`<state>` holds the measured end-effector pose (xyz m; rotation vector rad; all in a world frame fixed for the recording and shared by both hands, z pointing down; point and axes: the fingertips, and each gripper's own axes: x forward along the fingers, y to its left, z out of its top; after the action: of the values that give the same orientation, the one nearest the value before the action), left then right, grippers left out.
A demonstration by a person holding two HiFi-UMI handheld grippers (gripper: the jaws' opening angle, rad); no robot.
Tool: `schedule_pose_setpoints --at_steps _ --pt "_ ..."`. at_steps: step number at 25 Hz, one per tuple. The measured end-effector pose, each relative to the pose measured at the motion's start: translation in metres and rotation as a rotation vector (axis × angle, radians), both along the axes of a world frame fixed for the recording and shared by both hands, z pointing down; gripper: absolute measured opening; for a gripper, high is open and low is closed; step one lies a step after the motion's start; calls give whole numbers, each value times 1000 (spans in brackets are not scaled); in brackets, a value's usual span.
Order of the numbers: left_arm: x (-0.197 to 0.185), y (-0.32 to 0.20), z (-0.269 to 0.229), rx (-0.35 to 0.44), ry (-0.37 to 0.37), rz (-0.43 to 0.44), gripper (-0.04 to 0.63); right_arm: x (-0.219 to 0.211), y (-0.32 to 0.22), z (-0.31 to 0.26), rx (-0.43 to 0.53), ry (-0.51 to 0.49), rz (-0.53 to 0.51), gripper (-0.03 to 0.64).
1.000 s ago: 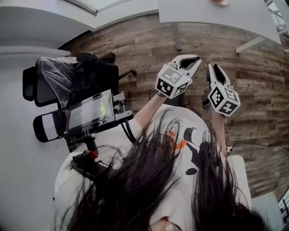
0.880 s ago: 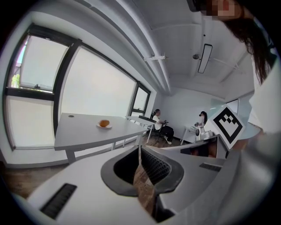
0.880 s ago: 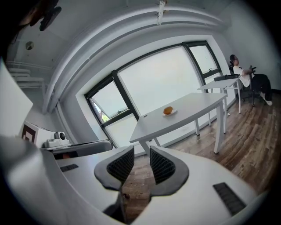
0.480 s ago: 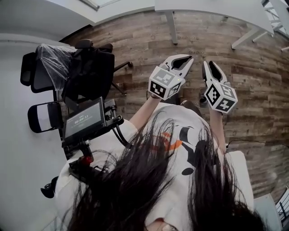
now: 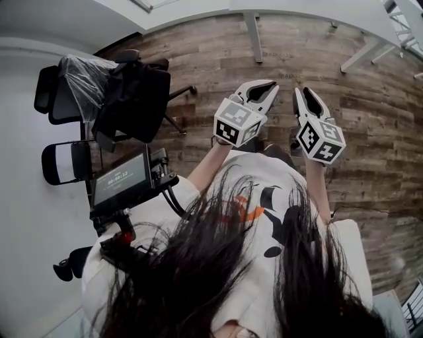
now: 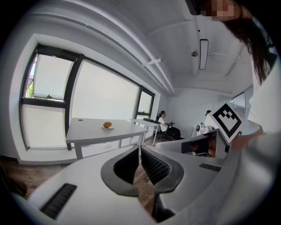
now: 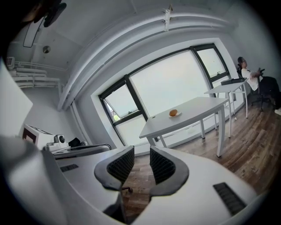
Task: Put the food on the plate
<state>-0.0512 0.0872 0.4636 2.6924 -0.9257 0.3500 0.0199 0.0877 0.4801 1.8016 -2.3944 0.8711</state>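
A round orange-brown piece of food [image 6: 107, 125] sits on a small white plate [image 6: 107, 128] on a white table [image 6: 90, 132], far off by the windows. The right gripper view shows the same food [image 7: 173, 113] and table [image 7: 197, 110], also at a distance. In the head view only the table's edge [image 5: 317, 9] shows at the top. My left gripper [image 5: 269, 86] and right gripper [image 5: 299, 94] are held side by side over the wooden floor, in front of the person's chest. Both the left gripper [image 6: 139, 151] and the right gripper [image 7: 141, 153] are shut and hold nothing.
A black office chair [image 5: 135, 99] draped with a dark jacket stands at the left, beside a plastic-wrapped chair [image 5: 76, 82]. A screen on a rig [image 5: 120, 179] hangs near the person's left side. A seated person [image 6: 163, 121] works at far desks. Wooden floor [image 5: 370, 132] lies between me and the table.
The head view has shifted: the table has slid toward the top edge and the food on it has left the view. Both grippers drifted slightly left and up. Their jaws have not changed.
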Motion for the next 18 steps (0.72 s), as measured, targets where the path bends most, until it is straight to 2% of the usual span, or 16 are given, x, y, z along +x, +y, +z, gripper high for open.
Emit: schedule_pose_setpoints --at_steps 18 --pt "9 3 -5 11 7 31 6 2 5 -3 12 48 -19 118"
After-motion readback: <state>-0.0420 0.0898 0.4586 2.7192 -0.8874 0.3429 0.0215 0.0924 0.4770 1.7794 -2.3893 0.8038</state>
